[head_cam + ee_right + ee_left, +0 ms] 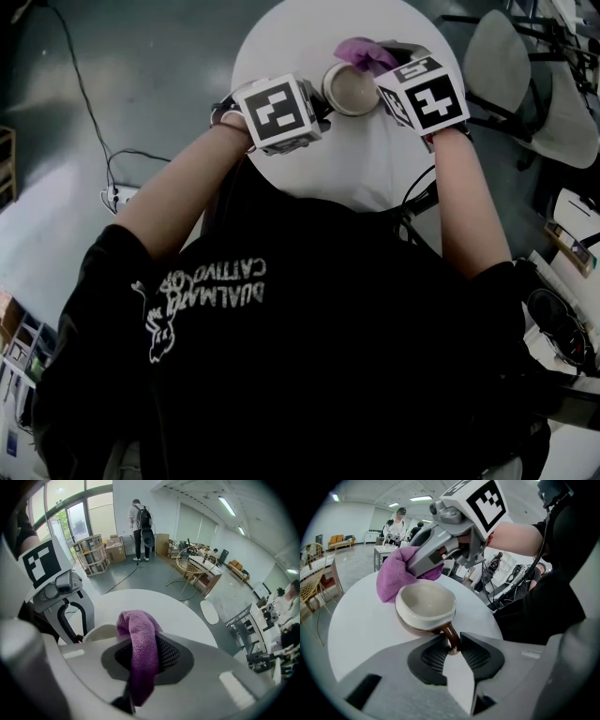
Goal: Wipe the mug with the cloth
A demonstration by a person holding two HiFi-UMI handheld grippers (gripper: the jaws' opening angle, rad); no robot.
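A mug [425, 606], cream inside and brown outside, stands on the round white table [356, 630]. My left gripper [452, 645] is shut on its brown handle [449, 637]. In the head view the mug [351, 89] sits between the two marker cubes. My right gripper [140, 660] is shut on a purple cloth [140, 653], which drapes over the mug's far rim [101, 632]. From the left gripper view the cloth [396, 576] bunches against the mug's far side, under the right gripper [440, 550].
The table [281, 47] is small, with grey floor around it. A white chair [525, 84] stands to the right, cables [112, 169] run on the floor at left. People stand far off in the room, among wicker chairs [194, 562] and desks.
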